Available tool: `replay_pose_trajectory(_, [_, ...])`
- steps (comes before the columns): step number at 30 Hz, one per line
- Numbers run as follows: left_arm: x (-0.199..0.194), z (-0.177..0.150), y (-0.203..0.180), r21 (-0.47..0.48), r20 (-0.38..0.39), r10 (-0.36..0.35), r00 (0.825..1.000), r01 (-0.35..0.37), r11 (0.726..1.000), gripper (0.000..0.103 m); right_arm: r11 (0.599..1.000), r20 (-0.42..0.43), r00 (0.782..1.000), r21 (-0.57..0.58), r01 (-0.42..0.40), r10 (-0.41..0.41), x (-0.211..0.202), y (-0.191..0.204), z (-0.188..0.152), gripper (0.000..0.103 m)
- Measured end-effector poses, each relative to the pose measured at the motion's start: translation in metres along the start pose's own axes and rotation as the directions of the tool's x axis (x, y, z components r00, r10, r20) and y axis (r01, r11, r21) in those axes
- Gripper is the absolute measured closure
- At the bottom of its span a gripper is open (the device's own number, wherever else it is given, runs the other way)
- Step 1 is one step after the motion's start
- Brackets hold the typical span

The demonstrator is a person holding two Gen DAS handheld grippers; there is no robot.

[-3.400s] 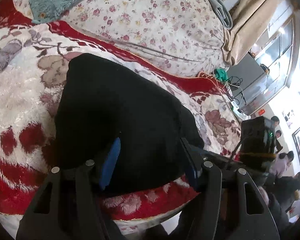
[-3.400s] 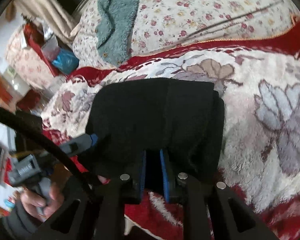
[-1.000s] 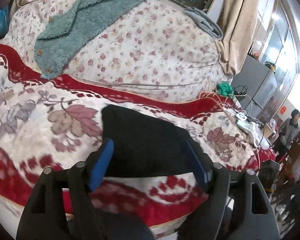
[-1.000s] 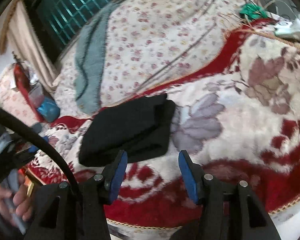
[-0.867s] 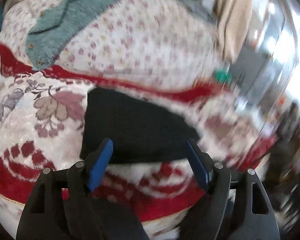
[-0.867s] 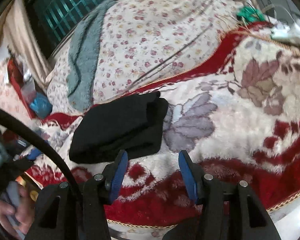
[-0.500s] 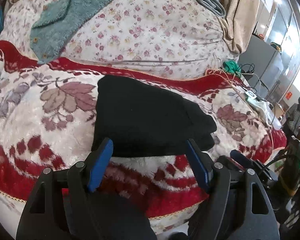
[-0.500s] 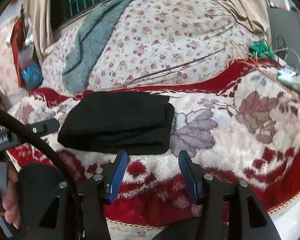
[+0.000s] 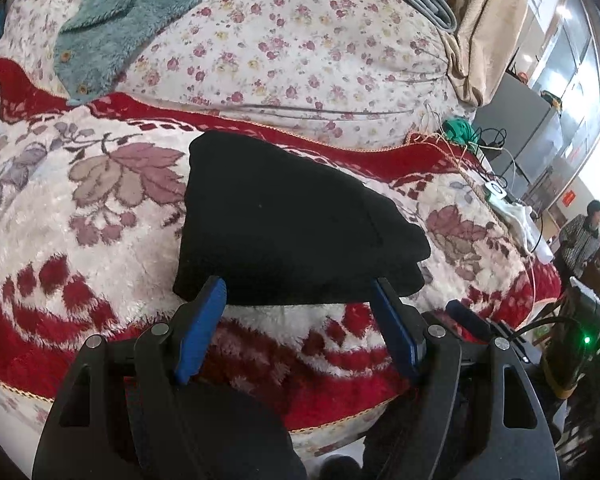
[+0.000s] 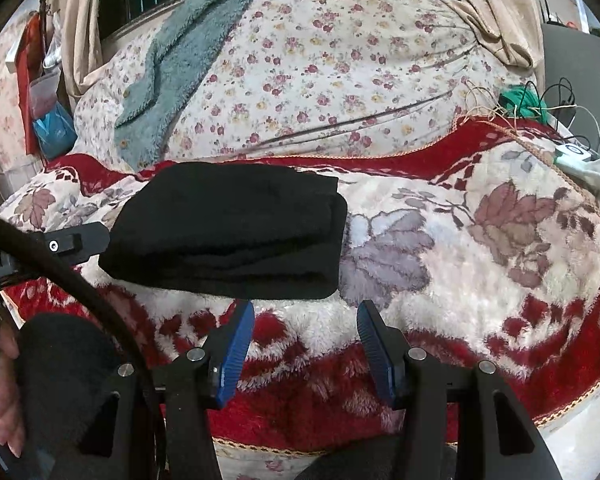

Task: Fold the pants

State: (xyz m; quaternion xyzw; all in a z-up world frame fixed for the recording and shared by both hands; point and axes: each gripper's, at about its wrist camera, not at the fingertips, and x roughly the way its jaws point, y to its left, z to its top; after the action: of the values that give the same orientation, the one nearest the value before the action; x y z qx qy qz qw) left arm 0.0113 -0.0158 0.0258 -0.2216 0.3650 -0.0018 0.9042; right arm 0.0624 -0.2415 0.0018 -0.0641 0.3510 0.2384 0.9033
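Observation:
The black pants point(image 9: 284, 224) lie folded into a compact stack on the red and white floral blanket point(image 9: 80, 216). In the right wrist view the pants point(image 10: 228, 232) show several stacked layers. My left gripper point(image 9: 298, 292) is open and empty, its blue fingertips just at the near edge of the pants. My right gripper point(image 10: 304, 316) is open and empty, a little in front of the stack's right near corner. The left gripper's finger point(image 10: 76, 242) shows at the pants' left end in the right wrist view.
A floral quilt point(image 10: 320, 80) is piled behind, with a teal fleece garment point(image 10: 172, 68) on it. Cables, a green yarn bundle point(image 10: 520, 100) and a white charger point(image 10: 572, 154) lie at the blanket's right end. People point(image 9: 584, 236) stand far right. The bed edge is near me.
Earlier my right gripper was shut on the pants' edge; it has let go. Both grippers have drawn back from the folded stack, and the views have steadied.

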Motion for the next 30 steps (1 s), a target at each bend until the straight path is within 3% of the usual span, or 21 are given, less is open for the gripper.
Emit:
replay_pose_trajectory(14, [0.0008, -0.0001, -0.0011, 0.011, -0.003, 0.011, 1.000, -0.011, 1.000, 0.028, 1.000, -0.010, 1.000, -0.012, 0.005, -0.005, 0.0018, 0.0021, 0.0002, 0.052])
replay_pose_trajectory(30, [0.0039, -0.0026, -0.0061, 0.053, -0.003, 0.085, 0.996, -0.085, 0.995, 0.028, 1.000, 0.003, 1.000, 0.005, 0.004, -0.004, -0.0019, 0.0007, -0.0007, 0.052])
